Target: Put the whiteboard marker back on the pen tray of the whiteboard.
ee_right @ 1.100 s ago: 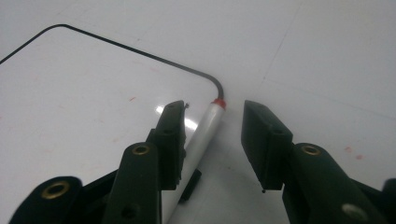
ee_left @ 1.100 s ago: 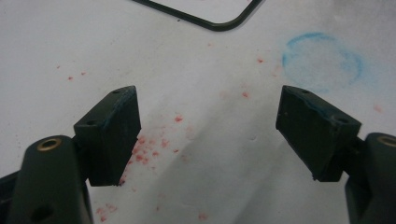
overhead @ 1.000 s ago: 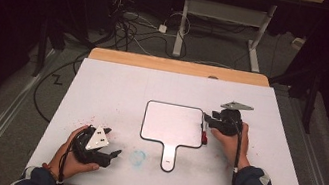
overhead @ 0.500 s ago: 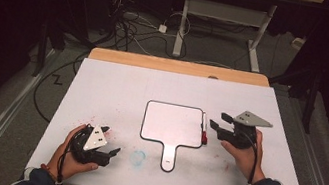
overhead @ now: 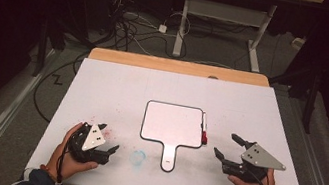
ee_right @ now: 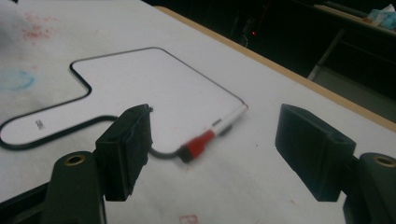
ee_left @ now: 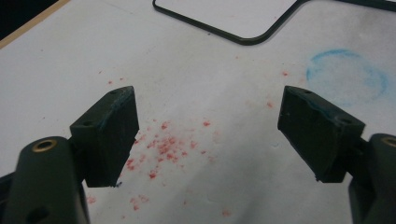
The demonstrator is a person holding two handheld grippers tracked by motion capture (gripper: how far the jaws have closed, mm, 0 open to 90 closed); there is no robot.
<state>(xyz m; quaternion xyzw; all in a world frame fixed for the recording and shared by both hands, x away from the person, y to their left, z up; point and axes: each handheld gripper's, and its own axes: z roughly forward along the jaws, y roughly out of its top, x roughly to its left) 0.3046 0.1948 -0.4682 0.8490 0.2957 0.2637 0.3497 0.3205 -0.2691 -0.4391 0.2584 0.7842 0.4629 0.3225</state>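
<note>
The right gripper (overhead: 228,146) is held in the person's right hand (overhead: 254,184), low over the white table (overhead: 118,85). Its jaws have just been opening and now stand wide apart, with nothing between them. In the right gripper view the two black jaws rise from the bottom, and the gap between them shows the bare table and, beyond it, the marker (ee_right: 213,133).

The marker (overhead: 204,128) has a white body and a red cap. It lies flat on the table, a little in front of this gripper and to its left in the high view, not touched by the jaws. It lies just beside the right edge of the small whiteboard (overhead: 172,124) and along that edge; in the right gripper view it seems to touch the black rim, but I cannot tell surely. The whiteboard (ee_right: 140,88) is white with a black rim and has a short handle that points toward the person.

Farther to the left, the left gripper (overhead: 110,139) is held in the left hand (overhead: 68,155), well apart from the whiteboard. Its jaws are also spread and empty. Under it, the table has red specks (ee_left: 163,144), and a faint blue ring (ee_left: 348,77) is drawn just beside them, between this gripper and the handle of the whiteboard.
</note>
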